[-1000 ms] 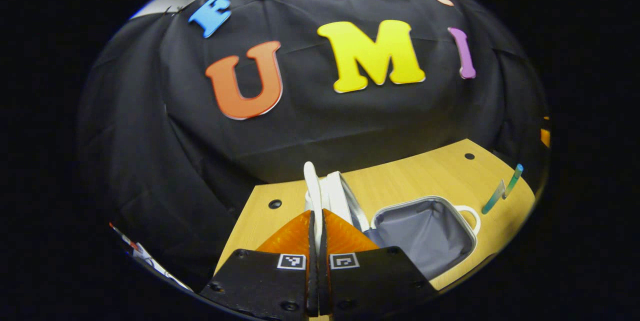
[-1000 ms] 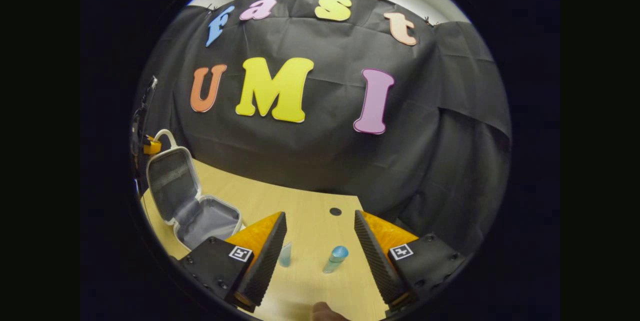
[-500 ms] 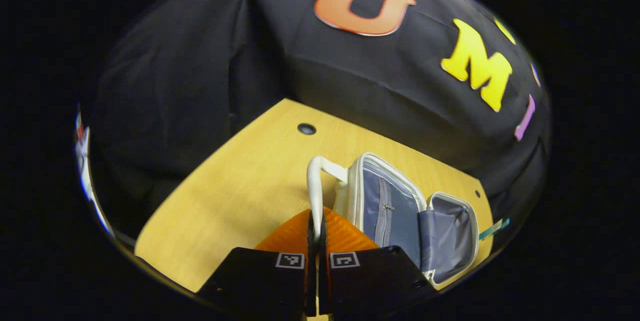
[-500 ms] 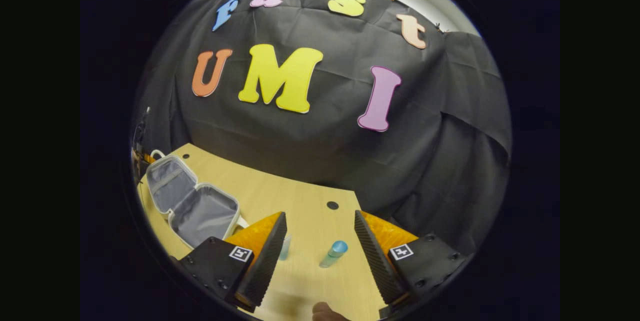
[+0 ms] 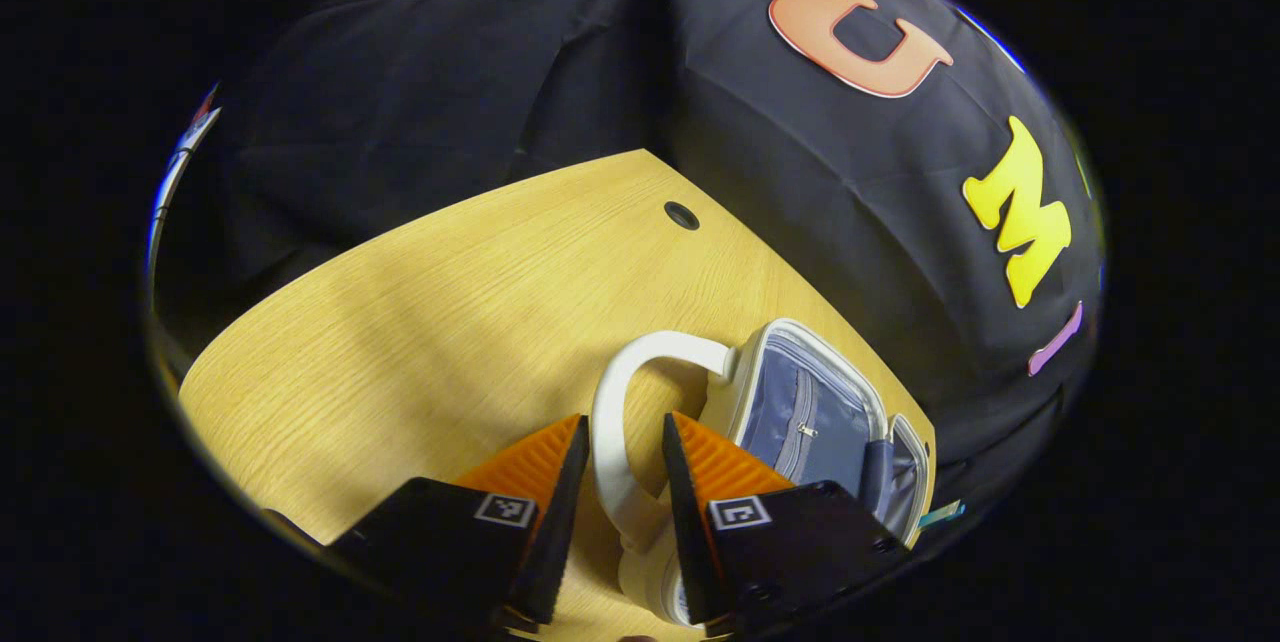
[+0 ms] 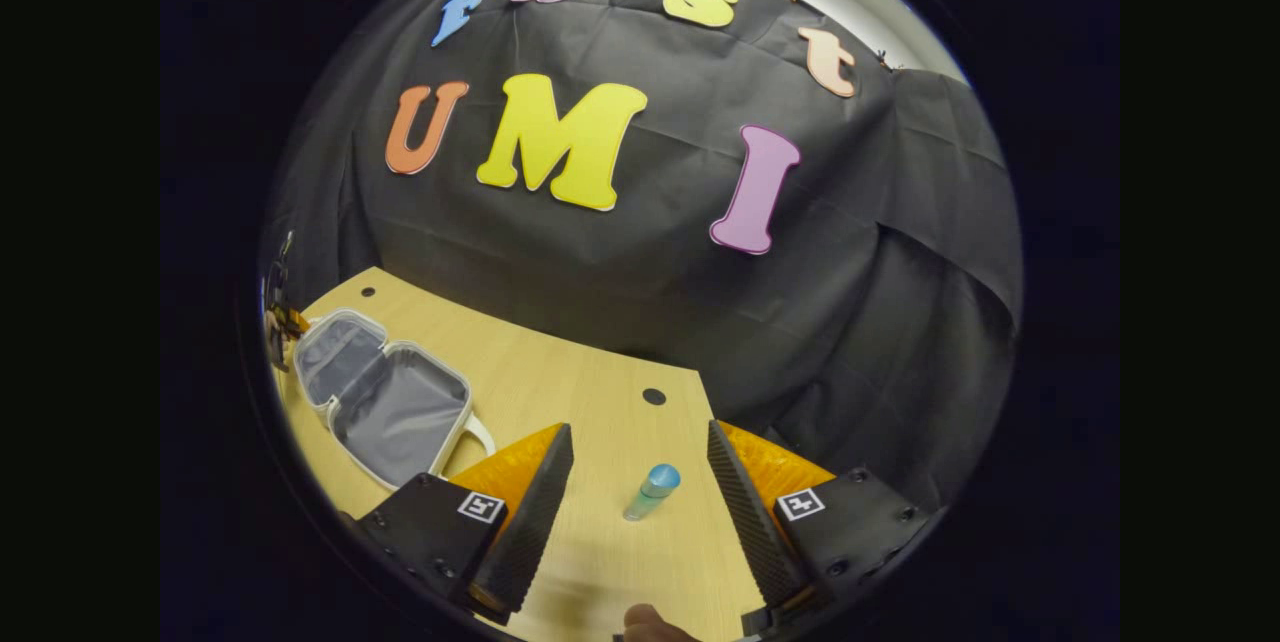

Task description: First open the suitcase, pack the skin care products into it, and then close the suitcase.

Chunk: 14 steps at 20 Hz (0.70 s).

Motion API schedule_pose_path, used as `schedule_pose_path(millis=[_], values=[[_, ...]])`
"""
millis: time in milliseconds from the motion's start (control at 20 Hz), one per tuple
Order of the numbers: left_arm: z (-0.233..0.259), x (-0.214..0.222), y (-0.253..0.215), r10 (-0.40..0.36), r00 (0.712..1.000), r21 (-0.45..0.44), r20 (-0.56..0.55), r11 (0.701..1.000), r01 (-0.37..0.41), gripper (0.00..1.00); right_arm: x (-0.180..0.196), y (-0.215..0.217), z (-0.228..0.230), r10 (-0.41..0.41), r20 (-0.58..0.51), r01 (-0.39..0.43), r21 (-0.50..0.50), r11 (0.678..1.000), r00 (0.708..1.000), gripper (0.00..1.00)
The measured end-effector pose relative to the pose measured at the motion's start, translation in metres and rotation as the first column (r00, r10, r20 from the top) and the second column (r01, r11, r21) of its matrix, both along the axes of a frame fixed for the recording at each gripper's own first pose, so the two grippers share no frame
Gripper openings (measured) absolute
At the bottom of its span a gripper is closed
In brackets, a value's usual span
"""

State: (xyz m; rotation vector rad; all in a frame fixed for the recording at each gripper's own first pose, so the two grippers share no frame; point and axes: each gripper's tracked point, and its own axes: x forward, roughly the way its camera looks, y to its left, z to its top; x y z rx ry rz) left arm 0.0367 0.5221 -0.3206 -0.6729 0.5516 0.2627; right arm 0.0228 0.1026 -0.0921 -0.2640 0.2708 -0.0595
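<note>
The suitcase (image 6: pixel 385 402) lies open flat at 9 o'clock on the table (image 6: pixel 590 402). The left gripper (image 5: pixel 615 477) stands open astride its handle (image 5: pixel 620 422), gripping nothing. Packing is next, I judge: the right gripper (image 6: pixel 640 487), wide open and empty, must close on the bottle (image 6: pixel 650 490) at its 12 o'clock.

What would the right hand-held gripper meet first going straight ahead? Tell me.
Probably the blue-capped bottle, standing on the wooden table in line with the gap between the open fingers of the right hand-held gripper. Depth is unclear; beyond it lies bare tabletop, then the booth's cloth wall.
</note>
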Motion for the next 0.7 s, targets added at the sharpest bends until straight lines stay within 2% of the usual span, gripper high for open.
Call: schedule_pose_path(millis=[150,350,500,700], values=[[0.03,-0.011,-0.01,0.008,1.0,0.093,0.025,0.996,-0.01,1.0,-0.004,-0.005,0.0,0.028,0.017,-0.028,0.002,1.0,0.999,0.8],[0.085,-0.024,-0.055,-0.024,0.997,0.279,0.068,0.96,0.005,1.0,-0.003,-0.021,0.0,0.065,0.044,-0.066,0.02,0.998,0.997,0.8],[0.134,-0.031,-0.119,-0.065,0.99,0.387,0.128,0.922,0.011,1.0,0.001,-0.044,0.003,0.096,0.072,-0.097,0.02,0.995,0.993,0.8],[0.168,-0.025,-0.236,-0.169,0.967,0.419,0.192,0.905,0.075,0.98,0.007,-0.078,0.0,0.126,0.072,-0.129,0.038,0.991,0.989,0.8]])
